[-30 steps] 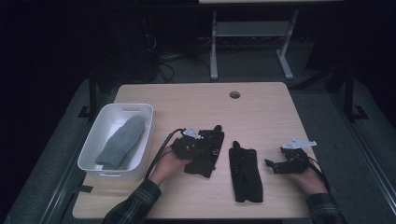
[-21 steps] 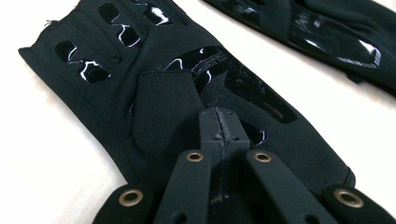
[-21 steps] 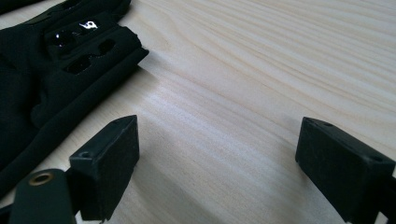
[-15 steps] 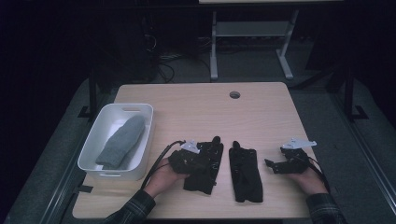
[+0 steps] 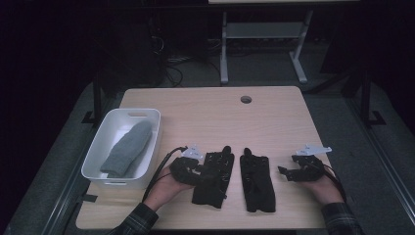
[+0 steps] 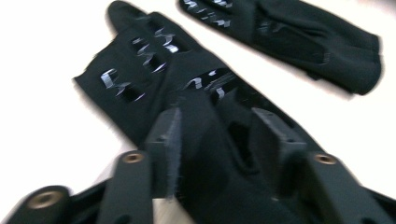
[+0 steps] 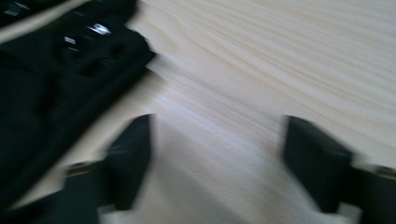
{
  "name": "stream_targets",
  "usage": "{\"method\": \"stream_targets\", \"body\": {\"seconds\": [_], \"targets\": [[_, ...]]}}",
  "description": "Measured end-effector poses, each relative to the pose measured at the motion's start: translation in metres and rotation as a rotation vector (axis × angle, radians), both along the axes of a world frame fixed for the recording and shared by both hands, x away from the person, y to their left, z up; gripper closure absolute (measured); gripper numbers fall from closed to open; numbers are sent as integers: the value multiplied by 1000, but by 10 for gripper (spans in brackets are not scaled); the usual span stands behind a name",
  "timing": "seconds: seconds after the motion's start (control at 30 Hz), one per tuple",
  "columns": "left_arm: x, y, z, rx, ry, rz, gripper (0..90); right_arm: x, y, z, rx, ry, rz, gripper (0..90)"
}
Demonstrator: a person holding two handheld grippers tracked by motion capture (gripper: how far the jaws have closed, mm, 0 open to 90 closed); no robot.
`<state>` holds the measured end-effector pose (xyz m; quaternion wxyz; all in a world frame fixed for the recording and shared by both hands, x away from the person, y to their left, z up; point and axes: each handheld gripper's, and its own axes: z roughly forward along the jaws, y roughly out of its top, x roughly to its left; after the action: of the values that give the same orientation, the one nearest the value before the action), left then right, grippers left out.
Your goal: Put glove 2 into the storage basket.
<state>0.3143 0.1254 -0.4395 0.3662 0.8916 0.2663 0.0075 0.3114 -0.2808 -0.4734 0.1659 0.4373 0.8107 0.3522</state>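
Observation:
Two black gloves lie flat, side by side, near the table's front edge: the left glove (image 5: 214, 180) (image 6: 154, 60) and the right glove (image 5: 257, 182) (image 6: 299, 32). My left gripper (image 5: 201, 171) (image 6: 219, 126) rests over the left glove's near part. Its jaws have just been opening and stand apart, with a raised fold of that glove loose between them. My right gripper (image 5: 288, 171) (image 7: 219, 140) hovers low over bare wood to the right of the right glove (image 7: 56, 70). Its jaws have just been closing, remain apart, and have nothing between them.
A white bin (image 5: 98, 156) at the left of the table holds a grey knitted mitten (image 5: 128, 148). A round cable hole (image 5: 246, 99) sits near the table's far edge (image 5: 210, 89). Beyond it stand a desk frame and cables on the dark floor.
My left gripper pulled the left glove a little toward the front edge, then its jaws opened off the glove. The right hand stayed where it was.

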Motion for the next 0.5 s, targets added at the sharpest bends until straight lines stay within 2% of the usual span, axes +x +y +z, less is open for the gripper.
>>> {"method": "stream_targets", "body": {"seconds": [0.07, 0.13, 0.17, 0.2, 0.27, 0.33, 0.37, 0.5], "targets": [[0, 3, -3, 29, 3, 12, 431, -6, 3, 7, 21, 3, 25, 559], [-1, 5, -6, 18, 8, 42, 410, -12, 9, 12, 30, 21, 60, 690], [0, 8, -7, 32, 13, 45, 398, -15, 12, 13, 27, 28, 81, 745], [-1, 8, -8, 24, 16, 61, 389, -19, 15, 14, 19, 26, 107, 800], [2, 12, -9, 40, 22, 70, 372, -26, 18, 15, 30, 44, 141, 897], [3, 12, -11, 20, 45, 85, 380, -31, 20, 14, 41, 62, 175, 900], [3, 13, -12, 17, 50, 77, 417, -33, 22, 14, 45, 75, 186, 900], [2, 9, -14, 25, 61, 70, 465, -43, 33, 11, 31, 91, 248, 900]]}}
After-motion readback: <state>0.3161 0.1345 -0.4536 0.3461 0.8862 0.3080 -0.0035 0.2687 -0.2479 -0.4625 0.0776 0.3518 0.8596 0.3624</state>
